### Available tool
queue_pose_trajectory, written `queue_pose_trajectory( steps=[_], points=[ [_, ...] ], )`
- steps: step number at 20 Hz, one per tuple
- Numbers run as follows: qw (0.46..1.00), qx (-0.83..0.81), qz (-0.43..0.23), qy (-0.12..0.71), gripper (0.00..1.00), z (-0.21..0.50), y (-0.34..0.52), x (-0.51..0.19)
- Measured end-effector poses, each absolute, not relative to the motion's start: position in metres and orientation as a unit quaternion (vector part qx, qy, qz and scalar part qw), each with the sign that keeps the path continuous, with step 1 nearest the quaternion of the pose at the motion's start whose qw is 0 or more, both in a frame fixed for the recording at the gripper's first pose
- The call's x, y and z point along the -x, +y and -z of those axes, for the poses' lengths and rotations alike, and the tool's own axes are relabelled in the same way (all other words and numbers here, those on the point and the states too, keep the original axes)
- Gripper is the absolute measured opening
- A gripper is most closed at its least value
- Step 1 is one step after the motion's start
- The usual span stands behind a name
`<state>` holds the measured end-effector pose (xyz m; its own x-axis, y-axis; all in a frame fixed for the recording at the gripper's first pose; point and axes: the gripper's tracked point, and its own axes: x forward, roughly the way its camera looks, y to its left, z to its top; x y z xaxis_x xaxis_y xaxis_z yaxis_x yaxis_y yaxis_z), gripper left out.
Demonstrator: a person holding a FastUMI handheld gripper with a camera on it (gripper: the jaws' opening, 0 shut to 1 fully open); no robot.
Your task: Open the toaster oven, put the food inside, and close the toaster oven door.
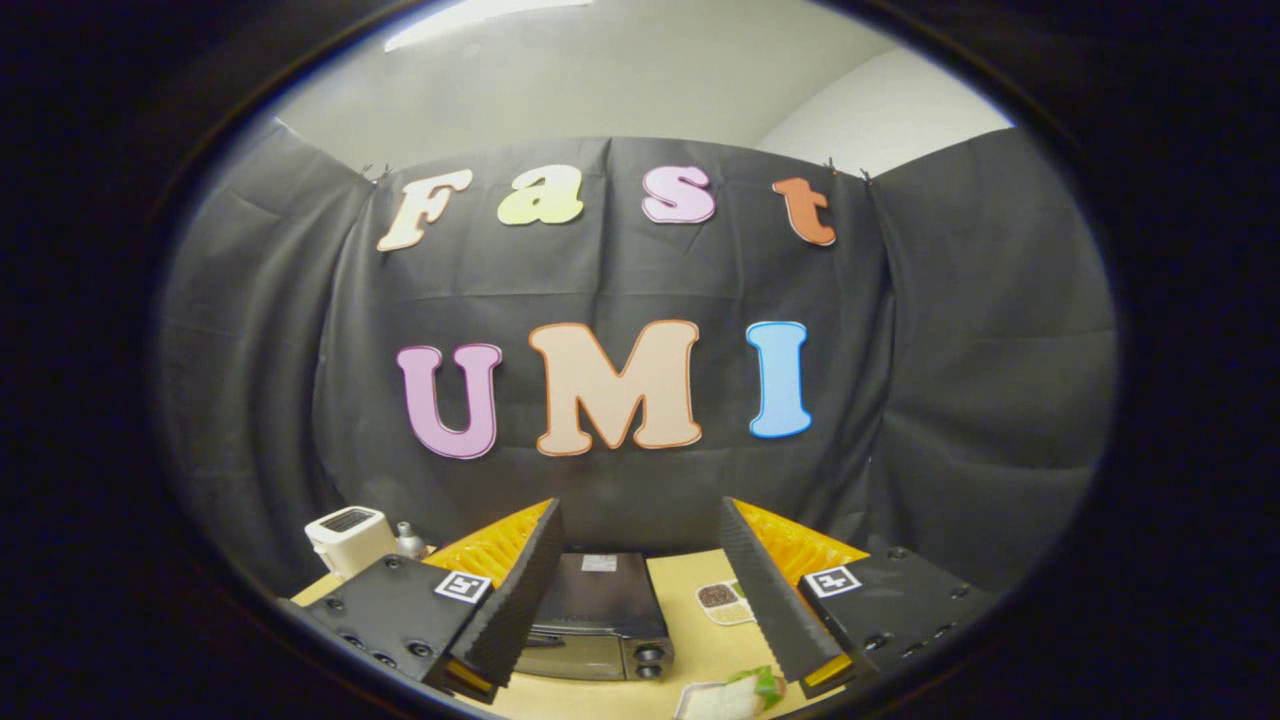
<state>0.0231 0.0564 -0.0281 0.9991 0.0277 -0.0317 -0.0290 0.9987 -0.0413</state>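
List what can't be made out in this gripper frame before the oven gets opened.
- Toaster oven: its door front is foreshortened from above and partly behind one finger of the open tongs; the handle is unclear.
- Food near the tongs: cut off low in the view; type unclear.
- Small tray beyond the tongs: too small to identify its contents.
- White appliance: partly behind the tongs' body.

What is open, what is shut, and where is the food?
Toaster oven: door shut, on the table below the fingers.
Gripper: open, holding nothing.
Sandwich: on the table, outside the oven.
Food tray: on the table right of the oven.
White toaster: upright, left.
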Motion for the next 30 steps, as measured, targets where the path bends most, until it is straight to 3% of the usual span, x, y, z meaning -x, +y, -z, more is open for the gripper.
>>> queue_pose_trajectory(
  steps=[12, 30],
  points=[
    [0.994, -0.051, -0.064, 0.079, 0.98, 0.121, 0.117, -0.029],
    [0.986, 0.0, -0.105, 0.127, 0.97, 0.225, 0.19, -0.068]
  ],
)
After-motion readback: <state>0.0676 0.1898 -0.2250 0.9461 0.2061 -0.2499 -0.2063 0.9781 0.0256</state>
